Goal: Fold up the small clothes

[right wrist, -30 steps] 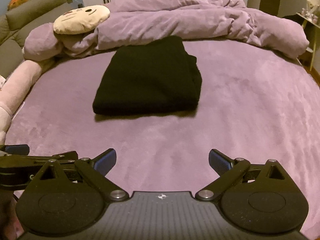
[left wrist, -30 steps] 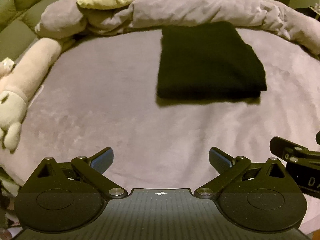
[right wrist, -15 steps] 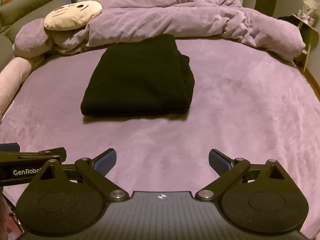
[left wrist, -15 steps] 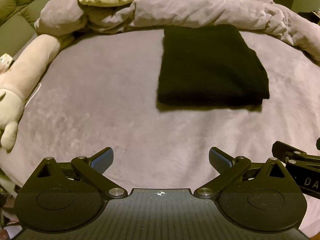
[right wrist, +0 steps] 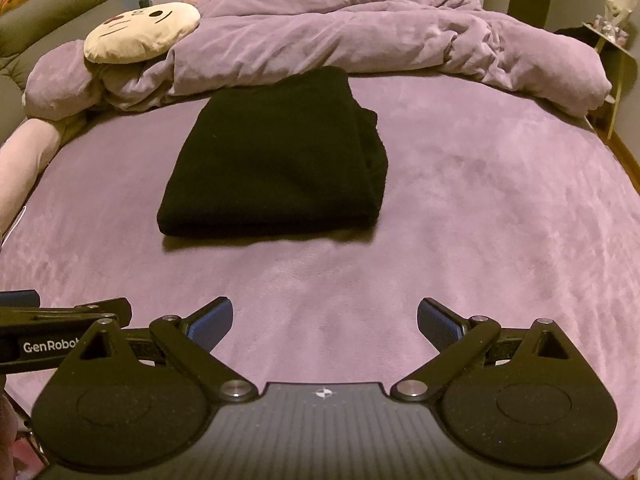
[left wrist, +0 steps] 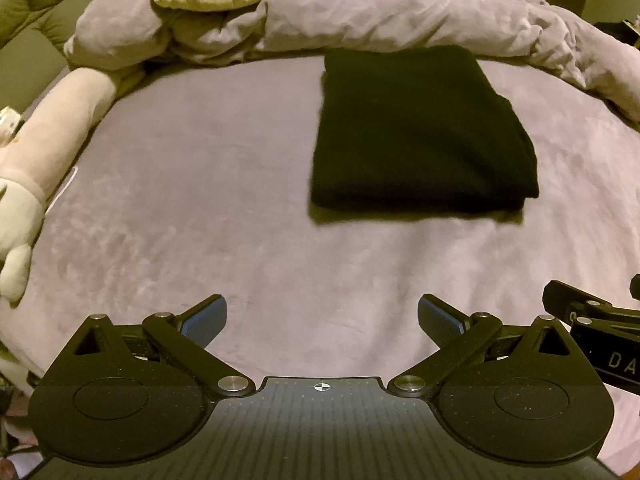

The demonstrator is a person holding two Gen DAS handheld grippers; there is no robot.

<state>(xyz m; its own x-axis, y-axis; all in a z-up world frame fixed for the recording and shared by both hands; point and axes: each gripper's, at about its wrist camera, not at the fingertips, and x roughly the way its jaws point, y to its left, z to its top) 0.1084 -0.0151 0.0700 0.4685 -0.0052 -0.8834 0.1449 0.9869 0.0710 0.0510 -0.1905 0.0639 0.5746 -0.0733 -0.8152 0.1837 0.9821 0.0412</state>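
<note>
- White lettering reading "GenRobo" is showing on the side of the left gripper (right wrist: 60,344) in the right wrist view (the word is running behind the near gripper's frame, so its end is hidden).
- The letters "DA" are showing in pale print on the right gripper (left wrist: 616,360) in the left wrist view, running off the frame edge.

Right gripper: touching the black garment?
Apart. The right wrist view shows bare purple bedspread between the open right gripper and the folded black garment.
</note>
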